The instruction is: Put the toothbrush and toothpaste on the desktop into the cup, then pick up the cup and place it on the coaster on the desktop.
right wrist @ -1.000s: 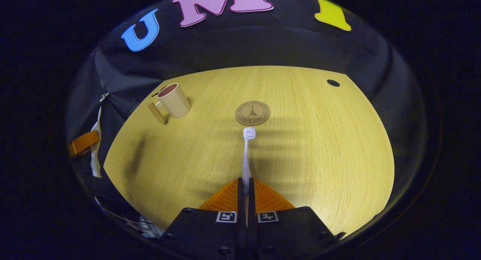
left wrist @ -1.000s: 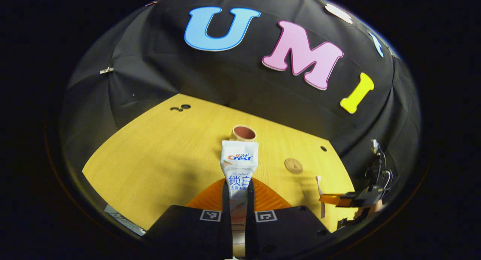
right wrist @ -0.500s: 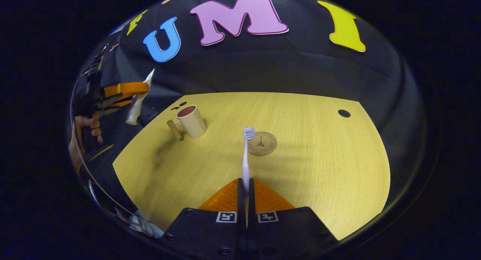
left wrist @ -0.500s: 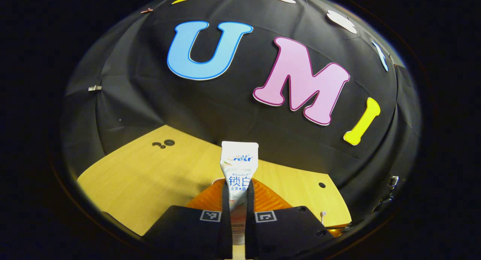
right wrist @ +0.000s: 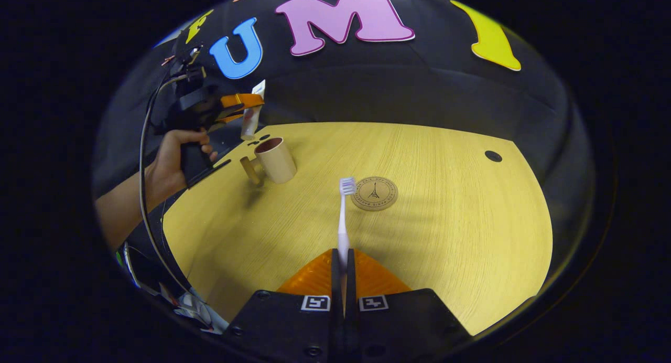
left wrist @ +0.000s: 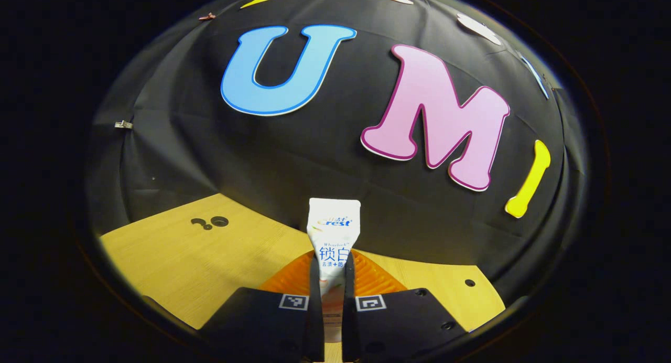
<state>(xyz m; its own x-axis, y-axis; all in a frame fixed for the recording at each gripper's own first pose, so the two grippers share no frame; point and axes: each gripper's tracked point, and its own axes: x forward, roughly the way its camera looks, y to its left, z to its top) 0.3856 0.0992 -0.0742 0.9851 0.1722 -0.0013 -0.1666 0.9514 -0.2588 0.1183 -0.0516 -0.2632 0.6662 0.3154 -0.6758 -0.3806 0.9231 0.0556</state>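
We see the left gripper (left wrist: 332,279) clamped on the toothpaste (left wrist: 333,232): both orange fingers press the white tube's lower part, and its flat crimped end stands up past the fingertips against the black cloth wall (left wrist: 209,142). In the left gripper view the yellow wooden desktop (left wrist: 173,258) lies below, with small dark holes (left wrist: 209,222) near its far left edge.

In the right gripper view we find the same left gripper (right wrist: 236,102) raised above the desktop's (right wrist: 445,237) far left corner, held by a hand (right wrist: 173,161), a cable trailing down from it. The toothpaste (right wrist: 250,116) hangs from its orange fingers, cap end down, just above and slightly behind the cup (right wrist: 275,160). Whether the tube touches the cup's rim we cannot tell.

The cup, beige with a reddish inside and a handle to its left, stands upright on the desktop.

The right gripper (right wrist: 343,268) is closed on the toothbrush (right wrist: 343,216): both fingers pinch the white handle, and the bristle head points away from the camera, ending just beside the coaster (right wrist: 374,193) in the picture. The round brown coaster lies flat on the desktop, well apart from the cup, to its right.
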